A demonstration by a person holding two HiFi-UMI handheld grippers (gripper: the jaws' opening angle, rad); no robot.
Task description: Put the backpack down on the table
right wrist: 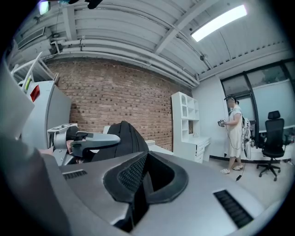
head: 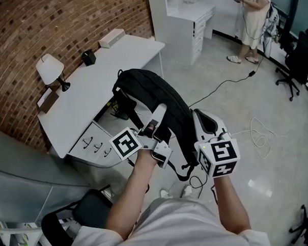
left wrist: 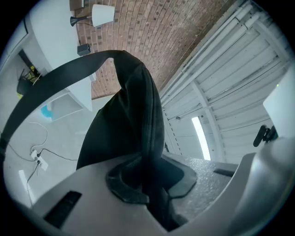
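Note:
A black backpack [head: 154,97] hangs in the air in front of me, over the floor by the near corner of the white table [head: 86,92]. My left gripper [head: 160,113] is shut on a black strap of the backpack [left wrist: 138,110], which runs up out of its jaws. My right gripper [head: 207,120] hovers just right of the bag; its jaws are shut and I see nothing between them. In the right gripper view the backpack [right wrist: 128,138] and the left gripper [right wrist: 87,138] sit to the left of my right gripper [right wrist: 143,177].
On the table stand a white lamp [head: 49,68], a small black box [head: 88,57] and a white box [head: 112,37]. Drawers [head: 94,145] sit under the table. Cables [head: 219,89] cross the floor. A person [head: 252,19] stands beyond a white shelf unit [head: 182,22], near office chairs [head: 299,62].

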